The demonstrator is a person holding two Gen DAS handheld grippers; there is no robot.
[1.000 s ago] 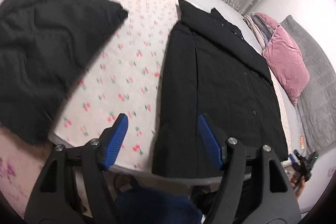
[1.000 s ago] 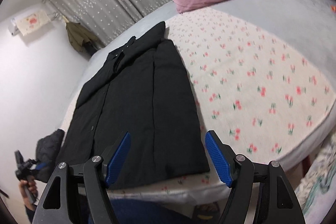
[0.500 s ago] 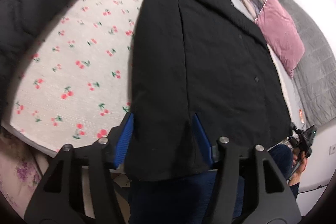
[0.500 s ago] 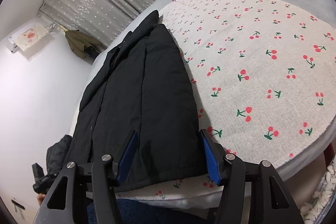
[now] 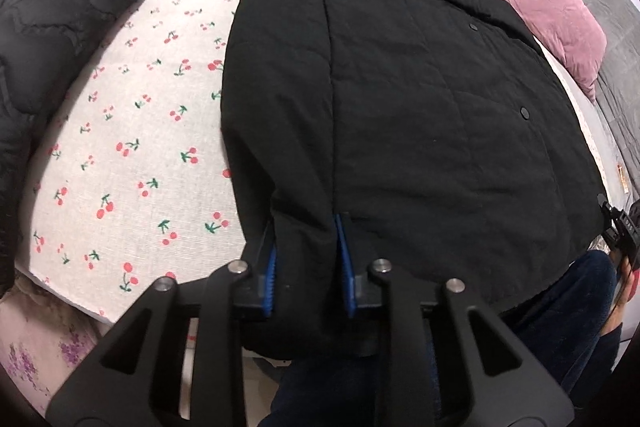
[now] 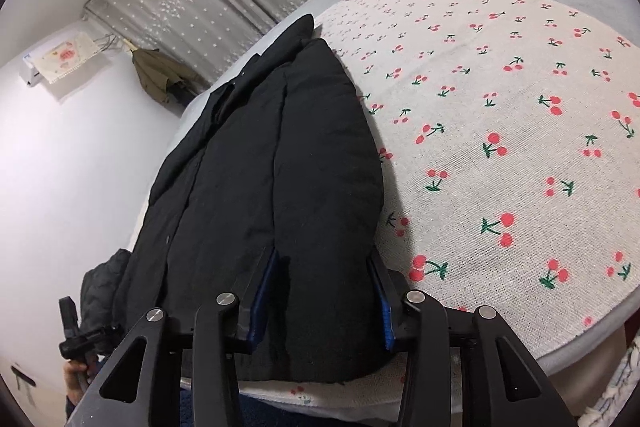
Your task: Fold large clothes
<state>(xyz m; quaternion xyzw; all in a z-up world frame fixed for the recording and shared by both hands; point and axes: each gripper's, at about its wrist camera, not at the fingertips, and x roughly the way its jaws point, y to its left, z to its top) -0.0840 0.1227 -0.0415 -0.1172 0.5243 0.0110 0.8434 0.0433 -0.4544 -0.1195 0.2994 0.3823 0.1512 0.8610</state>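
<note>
The black coat [image 5: 400, 107] lies flat on the cherry-print sheet [image 5: 132, 131], its hem pinched by the left gripper [image 5: 306, 263] and straddled by the wider-set right gripper [image 6: 320, 303], which should bite deep before both lift evenly

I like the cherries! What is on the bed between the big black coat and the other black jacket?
Only bare cherry sheet lies between the black coat and the other black jacket, seen in the left wrist view.
</note>
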